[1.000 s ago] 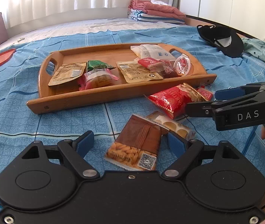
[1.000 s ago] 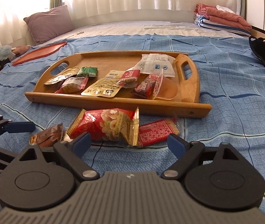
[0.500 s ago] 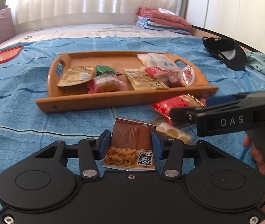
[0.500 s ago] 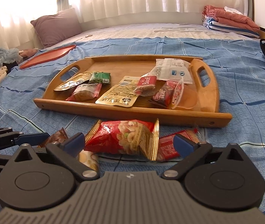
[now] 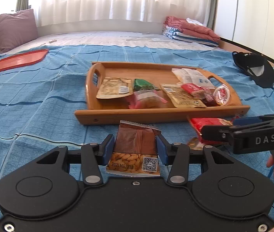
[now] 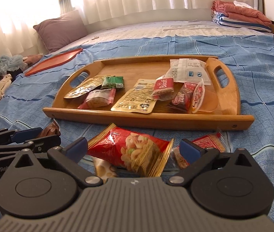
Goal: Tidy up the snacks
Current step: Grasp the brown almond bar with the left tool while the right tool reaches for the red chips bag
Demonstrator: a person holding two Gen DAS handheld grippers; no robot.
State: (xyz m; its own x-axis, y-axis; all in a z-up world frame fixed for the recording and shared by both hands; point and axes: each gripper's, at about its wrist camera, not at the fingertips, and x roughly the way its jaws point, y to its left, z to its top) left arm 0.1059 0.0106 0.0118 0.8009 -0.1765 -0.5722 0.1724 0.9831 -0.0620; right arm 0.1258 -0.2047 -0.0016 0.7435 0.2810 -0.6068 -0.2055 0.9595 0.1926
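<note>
Both left tongs [image 5: 136, 149] pads clamp almond packet [image 5: 135, 148]; right tongs [image 6: 134, 149] straddle red bag [image 6: 133, 151].

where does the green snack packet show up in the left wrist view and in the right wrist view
Left wrist: green snack packet lies in the wooden tray, centre-left, just right of a tan pouch.
Right wrist: green snack packet lies in the tray's left part, partly on that pouch.
Shared landmark: the wooden tray.
</note>
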